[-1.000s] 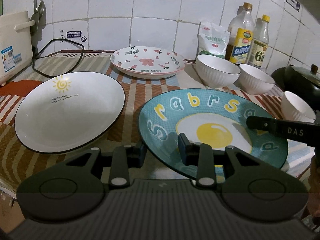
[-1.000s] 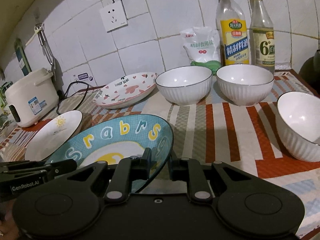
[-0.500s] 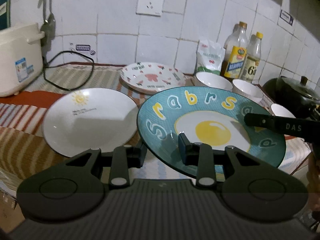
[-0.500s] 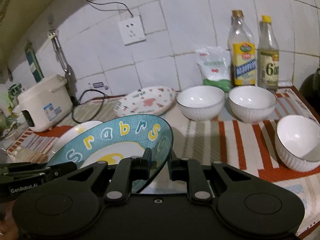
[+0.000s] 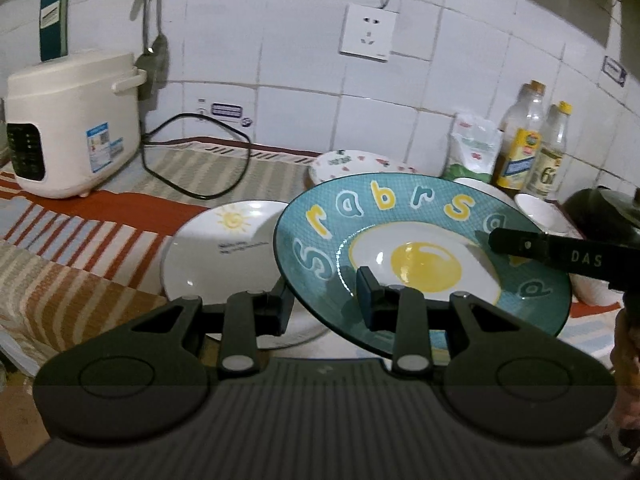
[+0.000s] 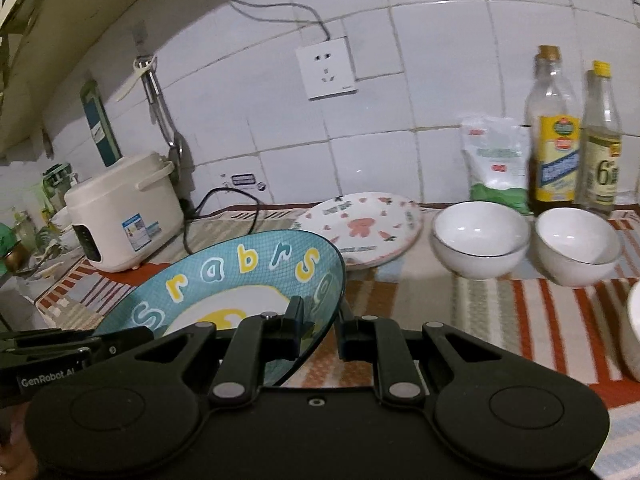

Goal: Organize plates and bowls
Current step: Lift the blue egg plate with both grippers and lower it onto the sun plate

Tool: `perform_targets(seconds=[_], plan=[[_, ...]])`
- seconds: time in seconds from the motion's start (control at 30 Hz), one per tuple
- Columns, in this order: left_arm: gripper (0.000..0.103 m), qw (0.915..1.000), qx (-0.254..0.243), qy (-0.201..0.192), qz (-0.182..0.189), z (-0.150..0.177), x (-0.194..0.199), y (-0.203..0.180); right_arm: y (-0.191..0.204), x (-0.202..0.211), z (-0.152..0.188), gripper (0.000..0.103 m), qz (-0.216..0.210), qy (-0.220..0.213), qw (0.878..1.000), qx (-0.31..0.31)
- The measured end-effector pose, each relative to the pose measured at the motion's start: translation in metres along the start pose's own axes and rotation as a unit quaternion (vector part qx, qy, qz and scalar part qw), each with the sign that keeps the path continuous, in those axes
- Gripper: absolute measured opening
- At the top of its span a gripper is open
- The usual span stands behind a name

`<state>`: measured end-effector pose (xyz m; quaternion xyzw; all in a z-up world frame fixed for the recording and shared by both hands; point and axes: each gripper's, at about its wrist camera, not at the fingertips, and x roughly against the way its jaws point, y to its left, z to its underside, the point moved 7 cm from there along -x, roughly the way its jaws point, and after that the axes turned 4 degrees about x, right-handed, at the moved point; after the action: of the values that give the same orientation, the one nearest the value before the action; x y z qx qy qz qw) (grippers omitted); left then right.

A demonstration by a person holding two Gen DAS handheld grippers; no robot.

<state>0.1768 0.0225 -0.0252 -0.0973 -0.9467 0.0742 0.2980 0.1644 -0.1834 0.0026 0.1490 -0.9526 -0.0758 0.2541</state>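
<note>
Above striped cloth, white tiled wall behind, both jaws grasping teal plate.

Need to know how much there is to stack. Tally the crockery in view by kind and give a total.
Plates: 3 (teal egg plate, white sun plate, pink-patterned plate)
Bowls: 3 (left white bowl, middle white bowl, right white bowl, mostly cut off by the frame)
Total: 6
</note>
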Motion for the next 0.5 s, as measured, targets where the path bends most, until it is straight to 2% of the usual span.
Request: perform_targets(seconds=[0.5], plan=[[0.032,0.9988,0.014,0.024,-0.039,-0.001,-0.040,0.070,0.038,-0.082,0.006,0.021,-0.040,0.043,0.998,0.012]])
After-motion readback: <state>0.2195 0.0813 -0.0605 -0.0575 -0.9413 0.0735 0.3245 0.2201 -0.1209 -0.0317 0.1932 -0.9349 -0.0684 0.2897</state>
